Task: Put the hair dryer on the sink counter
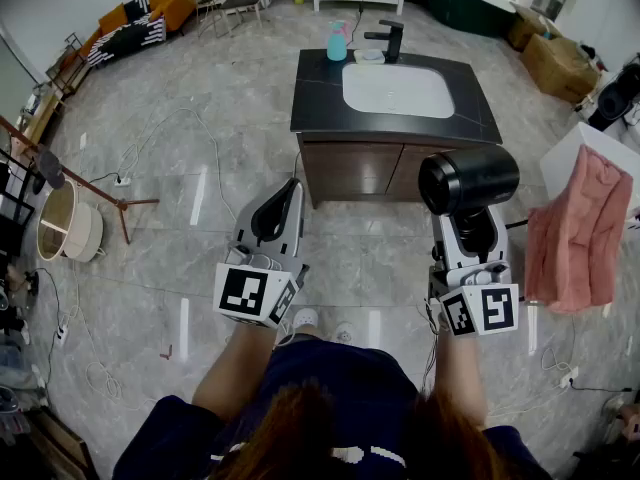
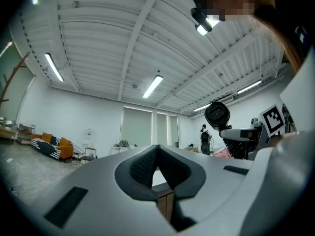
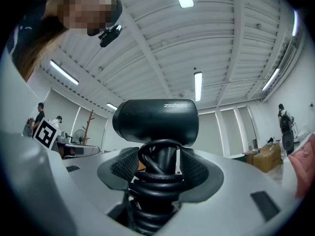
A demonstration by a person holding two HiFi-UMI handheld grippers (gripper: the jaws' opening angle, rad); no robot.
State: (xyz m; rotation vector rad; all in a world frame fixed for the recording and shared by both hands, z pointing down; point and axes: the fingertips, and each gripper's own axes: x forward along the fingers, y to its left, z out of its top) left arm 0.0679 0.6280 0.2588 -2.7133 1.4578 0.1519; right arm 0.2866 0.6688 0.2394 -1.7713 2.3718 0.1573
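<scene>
Right gripper view: coiled cord (image 3: 156, 193) nearest; your right gripper (image 3: 158, 163) grips the hair dryer (image 3: 155, 121) by its handle, barrel up for carrying. Left gripper view: left gripper (image 2: 157, 167) closed, empty. Head view: sink counter (image 1: 320, 93) at 12 o'clock, well apart.

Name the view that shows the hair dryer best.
Right gripper view: the hair dryer fills the middle, barrel and handle close up. Head view shows it from above; left gripper view, small and distant.

Smooth black plastic hair dryer (image 1: 468, 180), dark polished stone sink counter (image 1: 318, 93)
</scene>
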